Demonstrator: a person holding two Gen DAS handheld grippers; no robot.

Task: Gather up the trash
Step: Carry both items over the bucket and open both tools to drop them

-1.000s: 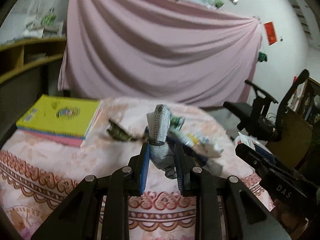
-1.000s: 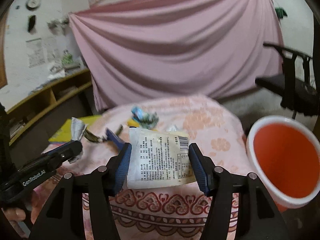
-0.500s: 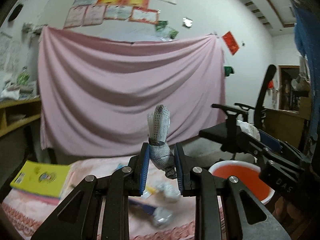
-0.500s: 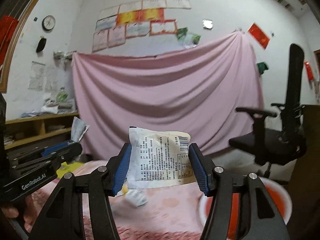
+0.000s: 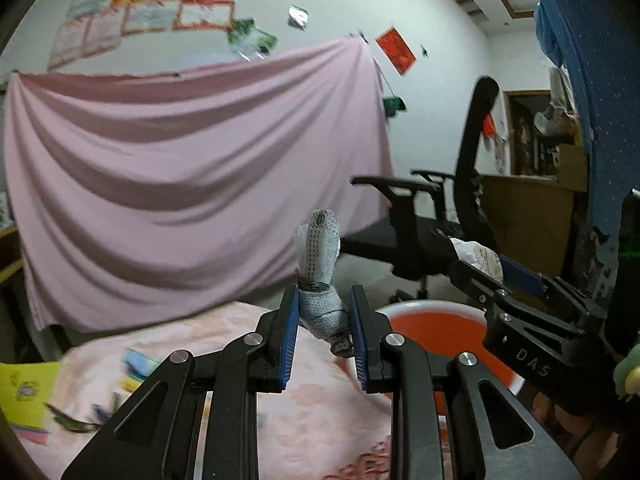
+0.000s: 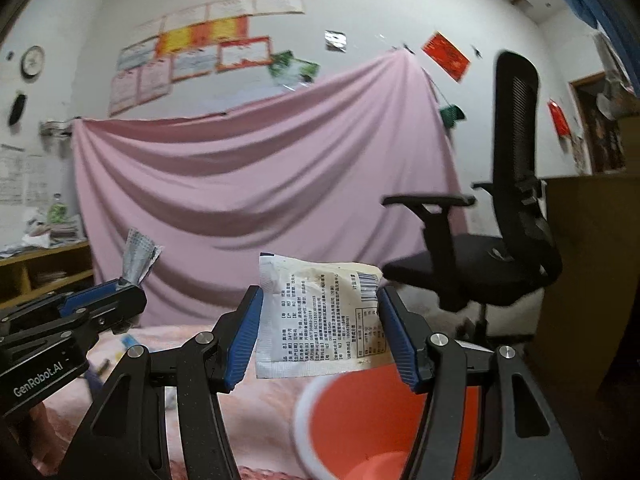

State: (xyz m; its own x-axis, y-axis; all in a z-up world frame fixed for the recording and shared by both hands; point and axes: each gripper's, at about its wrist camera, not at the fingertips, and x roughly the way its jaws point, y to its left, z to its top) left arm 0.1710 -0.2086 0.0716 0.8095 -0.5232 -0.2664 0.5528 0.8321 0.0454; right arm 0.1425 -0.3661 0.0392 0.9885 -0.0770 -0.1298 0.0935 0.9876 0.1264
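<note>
My left gripper point(image 5: 323, 320) is shut on a crumpled grey-white wrapper point(image 5: 320, 272) and holds it up in the air; it also shows in the right wrist view point(image 6: 138, 258). My right gripper point(image 6: 320, 320) is shut on a flat white printed packet point(image 6: 320, 316), held above the near rim of an orange bin with a white rim point(image 6: 360, 432). The bin also shows in the left wrist view point(image 5: 432, 332), right of my left gripper. Several small pieces of trash point(image 5: 132, 364) lie on the pink floral tablecloth point(image 5: 312, 412).
A black office chair point(image 6: 492, 248) stands behind the bin. A pink curtain point(image 6: 256, 184) hangs on the back wall. A yellow book point(image 5: 24, 392) lies at the table's left. A wooden shelf point(image 6: 44, 272) is at far left, a wooden cabinet point(image 6: 592, 264) at right.
Both grippers have risen and swung right, away from the table toward the orange bin, each still holding its piece of trash. The bin now sits below the right gripper.
</note>
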